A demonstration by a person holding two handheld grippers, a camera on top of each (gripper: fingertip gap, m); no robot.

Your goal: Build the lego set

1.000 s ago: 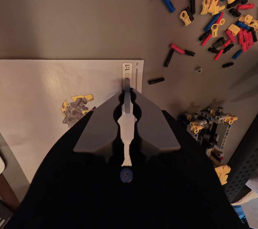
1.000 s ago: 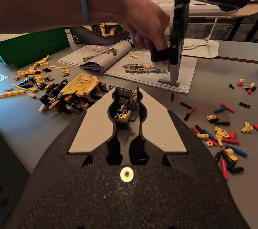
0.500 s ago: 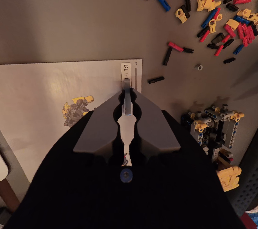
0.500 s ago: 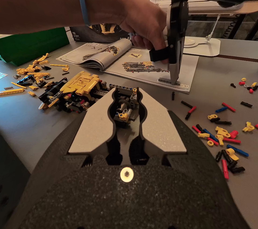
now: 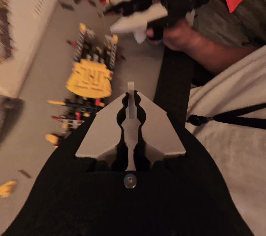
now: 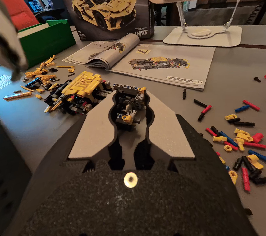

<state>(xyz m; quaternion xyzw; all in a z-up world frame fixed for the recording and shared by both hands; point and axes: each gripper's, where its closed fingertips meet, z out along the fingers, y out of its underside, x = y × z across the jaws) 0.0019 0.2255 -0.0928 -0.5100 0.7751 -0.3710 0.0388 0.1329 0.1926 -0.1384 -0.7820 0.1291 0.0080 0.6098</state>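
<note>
The part-built car chassis [image 6: 80,89] with a yellow top lies on the grey table, and shows blurred in the left wrist view [image 5: 89,79]. My left gripper [image 5: 131,92] is shut on a thin grey beam [image 5: 131,102] and holds it in the air beside the chassis, near the table's front edge. It shows only as a blur at the left edge of the right wrist view [image 6: 10,50]. My right gripper [image 6: 131,92] is open, its jaws apart on either side of the chassis's geared end [image 6: 128,111]. It also shows in the left wrist view [image 5: 109,19].
The open instruction booklet [image 6: 165,68] lies behind the chassis, with the set's box [image 6: 108,6], a green bin [image 6: 47,42] and a white stand [image 6: 201,35] farther back. Loose pins [image 6: 237,138] lie right, yellow parts [image 6: 40,73] left. A person's arm [image 5: 194,45] is close. One gripper's finger ends stand about 15 cm off the other's.
My left gripper has lifted the grey beam off the booklet page and swung fast towards the chassis and the table's front edge. The right gripper has stayed over the chassis end.
</note>
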